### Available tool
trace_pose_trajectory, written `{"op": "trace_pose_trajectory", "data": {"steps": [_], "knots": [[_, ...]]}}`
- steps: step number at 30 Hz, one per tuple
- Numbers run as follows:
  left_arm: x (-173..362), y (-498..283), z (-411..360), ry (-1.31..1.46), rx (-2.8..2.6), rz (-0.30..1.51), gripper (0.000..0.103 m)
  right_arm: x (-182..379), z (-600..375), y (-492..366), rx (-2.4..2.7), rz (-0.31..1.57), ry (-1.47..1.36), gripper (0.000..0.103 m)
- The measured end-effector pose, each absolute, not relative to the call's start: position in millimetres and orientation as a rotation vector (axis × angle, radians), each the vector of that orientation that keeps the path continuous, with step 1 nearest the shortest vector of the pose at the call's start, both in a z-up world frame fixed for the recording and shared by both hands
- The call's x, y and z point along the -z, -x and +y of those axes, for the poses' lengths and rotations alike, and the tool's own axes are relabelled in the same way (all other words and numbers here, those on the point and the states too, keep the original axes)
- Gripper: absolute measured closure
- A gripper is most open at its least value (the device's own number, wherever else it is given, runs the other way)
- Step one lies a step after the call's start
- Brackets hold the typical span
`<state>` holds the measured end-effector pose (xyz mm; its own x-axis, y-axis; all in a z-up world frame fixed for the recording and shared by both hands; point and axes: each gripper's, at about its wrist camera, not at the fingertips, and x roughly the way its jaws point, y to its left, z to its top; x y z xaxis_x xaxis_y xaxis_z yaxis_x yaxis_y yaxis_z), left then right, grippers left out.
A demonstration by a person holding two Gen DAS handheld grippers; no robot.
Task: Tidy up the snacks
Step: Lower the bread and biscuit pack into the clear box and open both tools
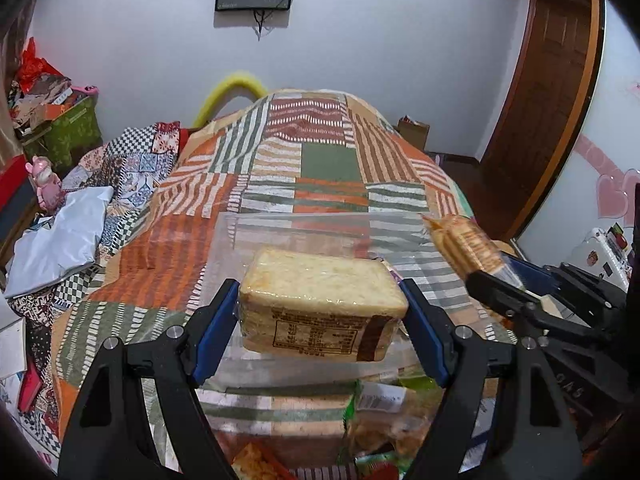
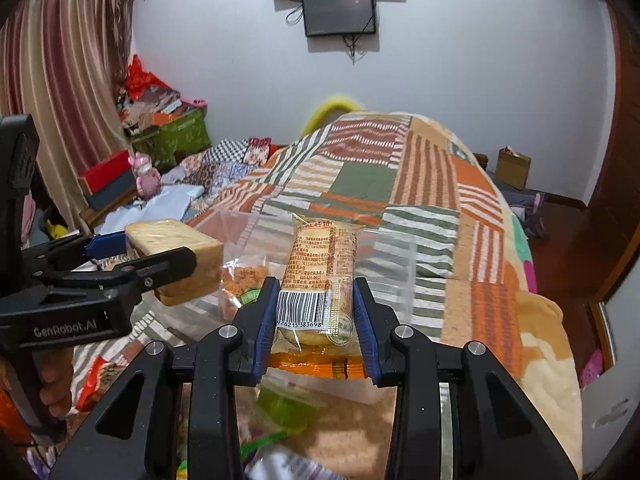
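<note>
Left wrist view first. The left hand-held gripper (image 1: 320, 312) squeezes a wrapped bread block (image 1: 320, 300) between its blue pads (image 1: 216, 328), up in the air. The landmark is the clear plastic box (image 1: 296, 232) on the bed (image 1: 324, 156). The bread hangs just in front of the box, on the near side, not in it yet. Beside the box's right edge, the right hand-held gripper (image 1: 496, 280) carries a biscuit pack (image 1: 464, 244). More snack packets (image 1: 384, 420) lie below the bread. The bread is soft, so I think a hard squeeze could squash it. The wrap looks slippery, so it could slide out and fall short of the box.

Right wrist view next. The right hand-held gripper (image 2: 316, 312) is clamped tight on the biscuit pack (image 2: 320, 280), which stands up on end in front of the clear plastic box (image 2: 384, 264). The left hand-held gripper (image 2: 172, 268) holds the bread (image 2: 176, 248) near the box's left side. The two are close together. I think they could bump over the box, and something might drop onto the bed. Squeezed biscuits might also crack.
</note>
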<state>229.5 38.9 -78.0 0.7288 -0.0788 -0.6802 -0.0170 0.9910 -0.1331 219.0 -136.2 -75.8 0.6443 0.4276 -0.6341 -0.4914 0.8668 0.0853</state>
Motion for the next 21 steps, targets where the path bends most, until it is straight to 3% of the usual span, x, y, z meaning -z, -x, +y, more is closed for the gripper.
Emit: {"op": "trace_pose_trajectory", "data": {"steps": [21], "knots": [[129,-270,42,0.105,0.011,0.867,0.025,117,-108,-249,-0.533,0.828,0.199,0.069]]}}
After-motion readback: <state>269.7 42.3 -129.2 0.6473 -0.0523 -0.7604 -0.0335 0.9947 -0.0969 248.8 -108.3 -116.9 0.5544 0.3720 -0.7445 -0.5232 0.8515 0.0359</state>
